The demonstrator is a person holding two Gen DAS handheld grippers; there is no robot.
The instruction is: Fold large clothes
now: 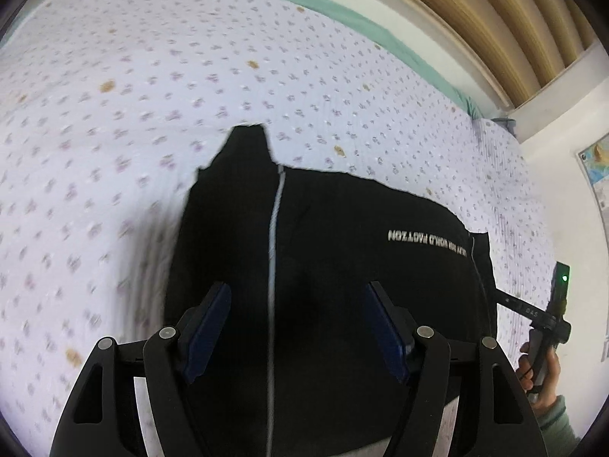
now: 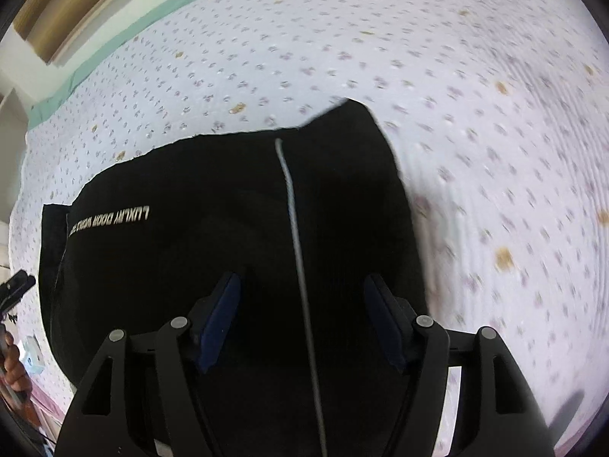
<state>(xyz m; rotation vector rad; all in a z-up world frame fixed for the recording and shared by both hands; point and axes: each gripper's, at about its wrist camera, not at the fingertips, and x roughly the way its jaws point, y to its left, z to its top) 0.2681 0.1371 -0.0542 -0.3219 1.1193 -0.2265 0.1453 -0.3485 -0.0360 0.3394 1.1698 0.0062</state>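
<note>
A black garment [image 1: 335, 228] with a thin white stripe and white lettering lies folded on a bed; it also shows in the right wrist view [image 2: 213, 205]. My left gripper [image 1: 298, 329] is open, its blue pads apart above the garment's near part, holding nothing. My right gripper [image 2: 302, 323] is open over the same garment, astride the white stripe, also empty. The right gripper's handle and the hand on it show at the right edge of the left wrist view [image 1: 548, 327].
The bed sheet [image 1: 152, 87] is white with small purple and orange flowers and a green border. A wooden slatted headboard [image 1: 506, 19] and a white wall stand behind. A map poster [image 1: 597, 167] hangs at right.
</note>
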